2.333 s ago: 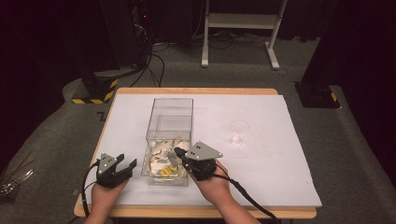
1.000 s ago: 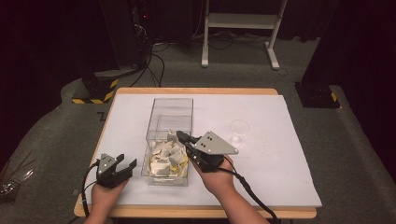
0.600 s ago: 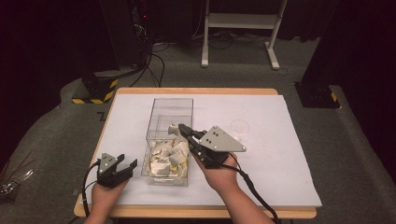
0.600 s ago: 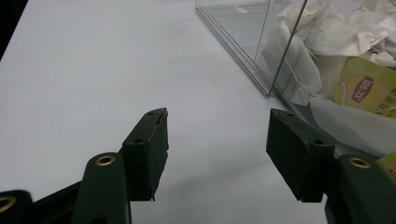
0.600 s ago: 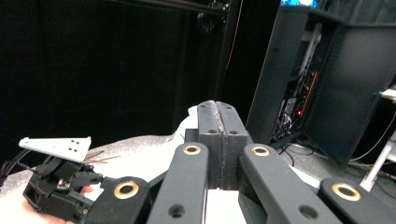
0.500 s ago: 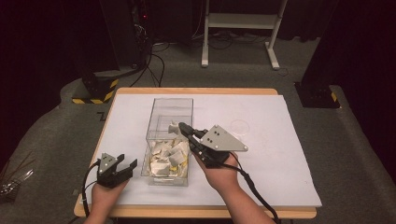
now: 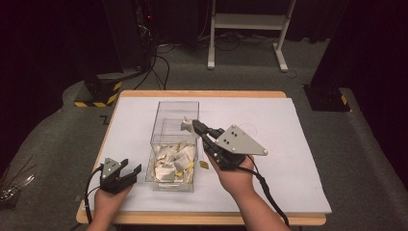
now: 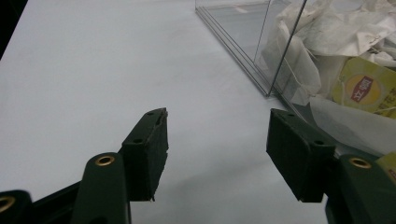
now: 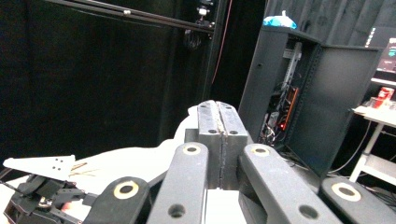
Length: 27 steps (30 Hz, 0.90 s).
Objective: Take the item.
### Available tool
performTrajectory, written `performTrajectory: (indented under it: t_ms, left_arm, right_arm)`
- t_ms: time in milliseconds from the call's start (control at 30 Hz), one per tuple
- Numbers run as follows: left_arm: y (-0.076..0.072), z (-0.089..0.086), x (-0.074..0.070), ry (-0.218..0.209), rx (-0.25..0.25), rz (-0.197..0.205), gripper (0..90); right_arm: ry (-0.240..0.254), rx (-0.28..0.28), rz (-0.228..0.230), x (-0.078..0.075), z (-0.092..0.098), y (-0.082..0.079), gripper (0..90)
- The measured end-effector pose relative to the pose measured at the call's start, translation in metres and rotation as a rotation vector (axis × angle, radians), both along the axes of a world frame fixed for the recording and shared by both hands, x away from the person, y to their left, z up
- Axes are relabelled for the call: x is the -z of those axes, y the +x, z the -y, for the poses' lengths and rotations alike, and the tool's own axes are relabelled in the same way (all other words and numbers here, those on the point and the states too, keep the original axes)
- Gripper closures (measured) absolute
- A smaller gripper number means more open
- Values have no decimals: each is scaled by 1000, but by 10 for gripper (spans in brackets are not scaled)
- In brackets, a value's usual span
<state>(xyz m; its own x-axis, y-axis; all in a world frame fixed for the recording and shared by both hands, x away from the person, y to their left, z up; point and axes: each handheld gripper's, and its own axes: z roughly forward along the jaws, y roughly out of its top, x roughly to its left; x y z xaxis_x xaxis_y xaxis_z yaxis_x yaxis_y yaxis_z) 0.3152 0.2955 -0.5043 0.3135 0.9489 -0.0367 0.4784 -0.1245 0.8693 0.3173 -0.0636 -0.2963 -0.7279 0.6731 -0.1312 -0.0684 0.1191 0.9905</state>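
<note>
Right gripper (image 7: 195,126) raised over clear box (image 7: 166,139), jaws clamped on white tea bag (image 7: 185,125) held above box's far half. Left gripper (image 7: 131,172) on table (image 7: 288,125) just beside box's near left corner, jaws apart, nothing between. More tea bags (image 7: 174,161) piled in box's near end.

A clear plastic box (image 7: 174,139) stands on the desk (image 7: 288,144), white tea bags (image 7: 173,159) heaped in its near end. The left tool (image 7: 126,174) rests left of it; the right tool (image 7: 196,126) holds one white tea bag (image 7: 185,125) above its right wall.
</note>
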Motion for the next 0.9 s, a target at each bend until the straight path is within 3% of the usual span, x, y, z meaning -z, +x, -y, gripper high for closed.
performTrajectory:
  t_ms: [900]
  left_arm:
    - [2, 1, 0, 20, 4, -14, 361]
  right_arm:
    - [-21, 119, -41, 19, 47, 12, 900]
